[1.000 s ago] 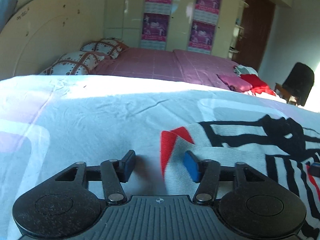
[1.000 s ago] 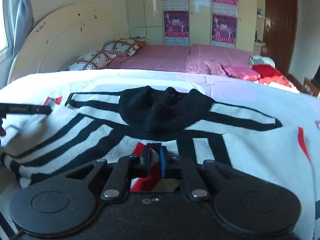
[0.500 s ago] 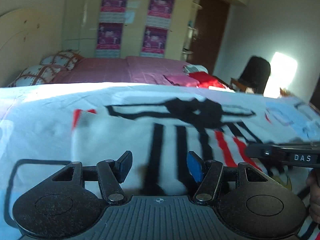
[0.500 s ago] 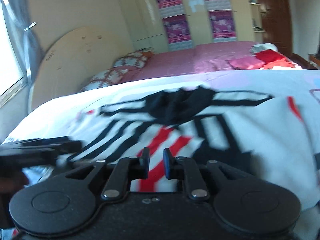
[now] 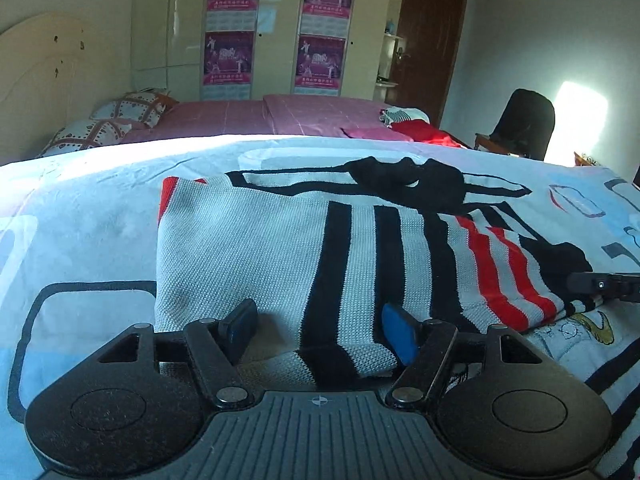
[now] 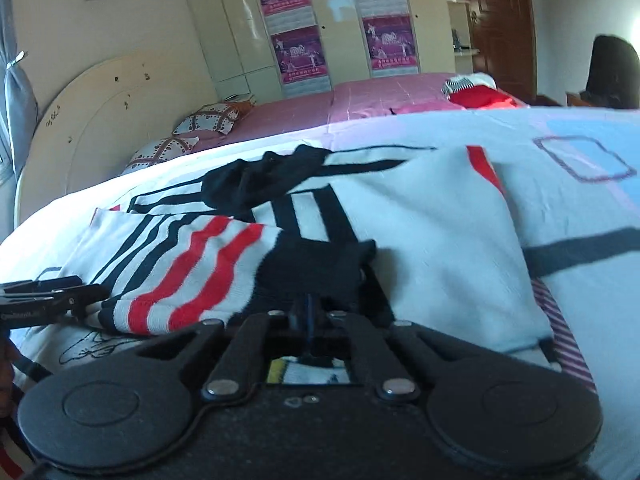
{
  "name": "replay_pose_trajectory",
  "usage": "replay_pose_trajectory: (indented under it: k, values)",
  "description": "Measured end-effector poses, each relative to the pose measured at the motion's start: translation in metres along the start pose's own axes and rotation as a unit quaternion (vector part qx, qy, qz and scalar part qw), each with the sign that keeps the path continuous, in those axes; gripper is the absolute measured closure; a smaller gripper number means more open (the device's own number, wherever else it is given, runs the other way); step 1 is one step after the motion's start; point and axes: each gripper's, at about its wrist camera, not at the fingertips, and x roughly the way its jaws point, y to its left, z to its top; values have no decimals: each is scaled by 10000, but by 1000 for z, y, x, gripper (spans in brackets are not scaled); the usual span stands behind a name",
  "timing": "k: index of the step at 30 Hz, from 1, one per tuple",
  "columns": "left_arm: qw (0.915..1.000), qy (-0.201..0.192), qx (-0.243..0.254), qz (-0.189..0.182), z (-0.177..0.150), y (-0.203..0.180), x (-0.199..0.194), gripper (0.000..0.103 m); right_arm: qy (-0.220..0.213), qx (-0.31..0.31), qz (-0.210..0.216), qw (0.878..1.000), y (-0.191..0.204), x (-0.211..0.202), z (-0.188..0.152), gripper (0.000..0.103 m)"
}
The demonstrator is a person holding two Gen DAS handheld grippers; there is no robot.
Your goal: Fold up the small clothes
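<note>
A small knit sweater (image 5: 280, 248), white with black and red stripes and a black collar, lies partly folded on the bed. My left gripper (image 5: 320, 330) is open, its fingers astride the sweater's near edge. My right gripper (image 6: 308, 314) is shut on the sweater's black hem (image 6: 316, 268), at its near edge in the right wrist view. The sweater (image 6: 420, 240) has one sleeve folded across its front. The right gripper's tip shows at the right edge of the left wrist view (image 5: 600, 286), and the left gripper's tip shows at the left edge of the right wrist view (image 6: 52, 296).
The sweater lies on a pale printed bedsheet (image 5: 88, 216). A pink bed (image 5: 248, 116) with patterned pillows (image 5: 120, 116) and folded red and pink clothes (image 5: 416, 130) stands behind. A dark chair (image 5: 524, 124) is at the far right.
The left gripper moved from beside the sleeve cuff to the sweater's near edge. The right gripper opened slightly, then shut on the black hem as the striped part was folded over.
</note>
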Motion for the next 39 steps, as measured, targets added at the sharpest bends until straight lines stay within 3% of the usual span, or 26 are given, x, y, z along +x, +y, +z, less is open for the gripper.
replay_pose_trajectory:
  k: [6, 7, 8, 9, 10, 13, 15, 16, 20, 32, 35, 37, 39]
  values:
    - [9999, 138, 1, 105, 7, -5, 1, 34, 23, 116, 59, 9999, -2, -1, -1, 103]
    - [9998, 163, -33, 113, 8, -5, -1, 34, 85, 202, -21, 9998, 1, -8, 4, 92]
    - [9998, 166, -24, 109, 9, -5, -3, 34, -85, 189, -99, 9997, 6, -19, 8, 73]
    - [9998, 164, -5, 96, 7, -4, -4, 34, -317, 108, -156, 9993, 8, -30, 9, 71]
    - [9999, 158, -24, 62, 5, -2, -3, 34, -335, 133, -240, 9991, 8, -32, 11, 71]
    - [9999, 123, -101, 21, 3, 0, -4, 34, 317, 724, -114, 9968, -10, -6, 12, 74]
    - [9998, 135, -153, 58, 3, -1, -7, 34, 270, 829, -22, 9962, -13, -2, 8, 83]
    - [9997, 149, -181, 72, 3, -1, -8, 34, 292, 872, 77, 9957, -14, 0, 7, 93]
    - [9996, 209, -162, 125, 4, -2, -8, 34, 60, 896, 32, 9960, -20, -16, 8, 96]
    - [9995, 235, -34, 186, 5, 0, -11, 34, 355, 525, -111, 9979, -12, -17, 2, 94]
    - [9993, 277, 61, 239, 4, -3, -8, 34, -29, 388, -187, 9991, -4, -30, 11, 81]
    - [9991, 272, 89, 304, 4, -6, -7, 34, -152, 234, -118, 9995, 3, -29, 17, 82]
    - [9992, 240, 41, 324, 3, -6, -7, 33, 323, 74, -332, 9989, 7, -9, 14, 83]
